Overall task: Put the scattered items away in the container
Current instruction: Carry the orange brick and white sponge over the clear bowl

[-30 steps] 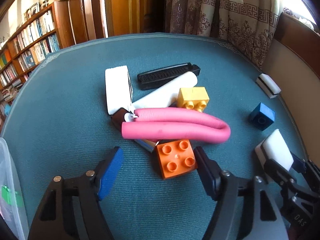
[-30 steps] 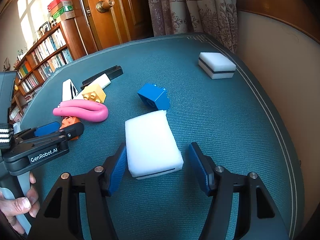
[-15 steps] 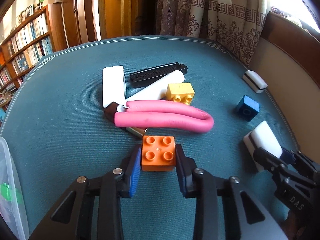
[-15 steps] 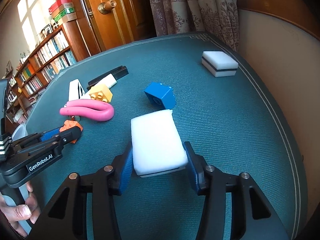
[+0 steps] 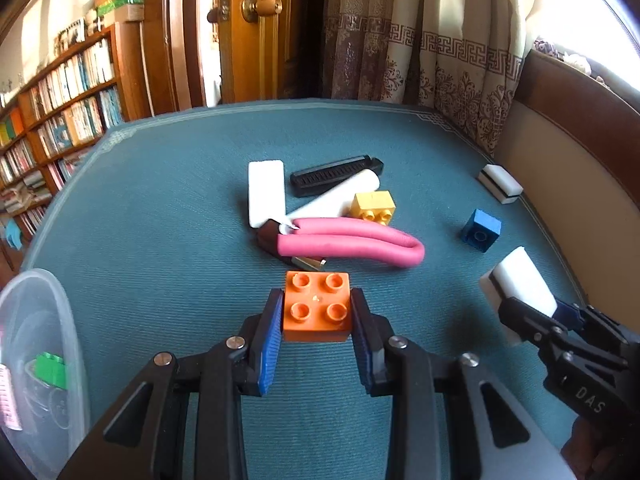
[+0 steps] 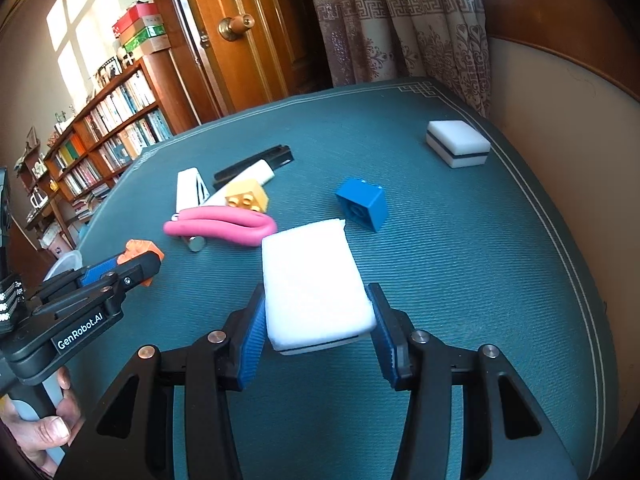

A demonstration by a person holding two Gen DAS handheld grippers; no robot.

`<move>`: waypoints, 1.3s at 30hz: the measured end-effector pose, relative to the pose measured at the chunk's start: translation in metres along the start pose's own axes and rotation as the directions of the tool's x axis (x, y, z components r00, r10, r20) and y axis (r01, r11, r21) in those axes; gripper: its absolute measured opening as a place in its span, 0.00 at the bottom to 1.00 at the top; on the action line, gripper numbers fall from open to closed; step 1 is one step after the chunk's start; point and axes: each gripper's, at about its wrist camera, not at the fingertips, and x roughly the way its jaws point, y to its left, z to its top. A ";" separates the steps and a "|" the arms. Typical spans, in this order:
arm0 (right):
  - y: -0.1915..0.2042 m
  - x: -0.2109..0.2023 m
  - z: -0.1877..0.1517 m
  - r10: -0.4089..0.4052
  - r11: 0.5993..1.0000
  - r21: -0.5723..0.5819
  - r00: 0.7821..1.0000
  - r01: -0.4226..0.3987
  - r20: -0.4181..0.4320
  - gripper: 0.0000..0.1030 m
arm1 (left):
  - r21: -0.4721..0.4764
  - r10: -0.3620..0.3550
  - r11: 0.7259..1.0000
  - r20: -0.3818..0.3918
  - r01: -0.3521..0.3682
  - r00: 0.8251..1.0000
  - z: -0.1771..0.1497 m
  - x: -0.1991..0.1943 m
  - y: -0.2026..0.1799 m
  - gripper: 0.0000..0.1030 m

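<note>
Orange brick (image 5: 316, 307) clamped between left gripper (image 5: 316, 320) pads.

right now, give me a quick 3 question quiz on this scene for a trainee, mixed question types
1. True or false: the left gripper is shut on the orange toy brick.
2. Multiple choice: what does the right gripper hold? A) blue toy brick B) white sponge C) black comb
3. Fill in: the clear container at the left edge of the left wrist view already holds a ____ toy brick.

Key
1. True: both pads press the brick's sides.
2. B: the white sponge sits between the pads; the blue toy brick and black comb lie on the teal tabletop.
3. Green: the green toy brick shows through the wall.
</note>
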 end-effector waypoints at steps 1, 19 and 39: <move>0.002 -0.001 0.000 0.003 1.000 -0.001 1.000 -0.003 0.001 0.49 | 0.003 0.011 1.000 0.010 -0.011 1.000 0.000 -0.003 0.002 0.35; 0.093 0.002 0.002 0.117 0.987 -0.111 0.993 -0.117 -0.012 0.49 | -0.112 0.144 0.984 0.073 -0.136 0.987 -0.019 -0.042 0.086 0.35; 0.233 0.022 -0.015 0.254 0.922 -0.276 0.962 -0.271 -0.097 0.49 | -0.284 0.285 0.922 0.031 -0.265 0.958 -0.058 -0.064 0.195 0.35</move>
